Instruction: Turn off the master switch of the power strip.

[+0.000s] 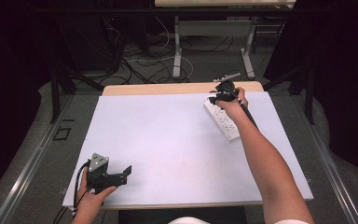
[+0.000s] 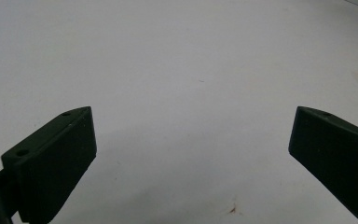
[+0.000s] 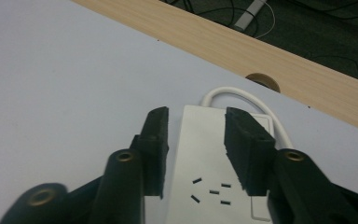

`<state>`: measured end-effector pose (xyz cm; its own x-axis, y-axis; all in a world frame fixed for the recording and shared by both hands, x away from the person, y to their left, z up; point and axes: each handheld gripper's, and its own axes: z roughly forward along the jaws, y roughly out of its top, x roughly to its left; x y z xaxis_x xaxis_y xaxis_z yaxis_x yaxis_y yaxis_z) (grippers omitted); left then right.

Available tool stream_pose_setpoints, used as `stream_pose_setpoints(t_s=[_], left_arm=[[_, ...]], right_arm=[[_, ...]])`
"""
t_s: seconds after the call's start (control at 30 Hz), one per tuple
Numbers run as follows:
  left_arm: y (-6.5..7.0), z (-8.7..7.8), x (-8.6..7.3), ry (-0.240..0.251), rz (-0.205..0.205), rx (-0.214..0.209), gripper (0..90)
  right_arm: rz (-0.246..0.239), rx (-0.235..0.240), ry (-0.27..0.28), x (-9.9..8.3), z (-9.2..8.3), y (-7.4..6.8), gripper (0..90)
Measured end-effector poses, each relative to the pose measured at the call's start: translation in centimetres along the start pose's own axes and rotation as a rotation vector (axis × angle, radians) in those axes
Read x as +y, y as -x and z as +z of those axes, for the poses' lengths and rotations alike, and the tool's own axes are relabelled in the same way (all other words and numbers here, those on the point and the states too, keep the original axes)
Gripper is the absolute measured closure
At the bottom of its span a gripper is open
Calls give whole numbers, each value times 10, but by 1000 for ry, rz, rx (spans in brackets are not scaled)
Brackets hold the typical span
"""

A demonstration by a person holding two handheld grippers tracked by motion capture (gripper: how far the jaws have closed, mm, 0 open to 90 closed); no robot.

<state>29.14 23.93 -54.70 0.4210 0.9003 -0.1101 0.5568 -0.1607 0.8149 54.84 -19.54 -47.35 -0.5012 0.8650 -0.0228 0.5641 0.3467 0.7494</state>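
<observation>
A white power strip (image 1: 225, 123) lies slantwise on the white mat at the back right. In the right gripper view the power strip (image 3: 200, 154) shows its socket slots, and its white cord (image 3: 223, 90) loops off the far end. My right gripper (image 1: 219, 96) hovers over that far end. The right gripper (image 3: 196, 116) has its jaws apart, and the pads (image 3: 156, 135) press on nothing. My left gripper (image 1: 127, 171) rests near the front left corner, and the left gripper (image 2: 193, 114) stands wide open over bare mat.
The white mat (image 1: 168, 135) covers most of the table, with a wooden strip (image 3: 242, 46) and a round cable hole (image 3: 264, 81) along the far edge. Beyond it, cables and a desk frame (image 1: 177, 56) stand on the floor.
</observation>
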Motion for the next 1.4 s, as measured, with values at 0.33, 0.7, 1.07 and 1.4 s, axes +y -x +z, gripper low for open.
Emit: stream_pose_setpoints(t_s=[0.33, 0.7, 1.07, 1.4], left_arm=[[6, 10, 6, -11, 26, -51, 8], [9, 16, 10, -14, 42, -64, 8], [8, 16, 9, -8, 30, -64, 8], [6, 14, 9, -6, 14, -56, 8]], right_arm=[[-13, 30, 14, 1, -19, -13, 336], [-3, 70, -13, -13, -49, -17, 0], [-49, 104, 47, -32, -88, -30, 0], [-112, 106, 70, -52, -116, -39, 0]])
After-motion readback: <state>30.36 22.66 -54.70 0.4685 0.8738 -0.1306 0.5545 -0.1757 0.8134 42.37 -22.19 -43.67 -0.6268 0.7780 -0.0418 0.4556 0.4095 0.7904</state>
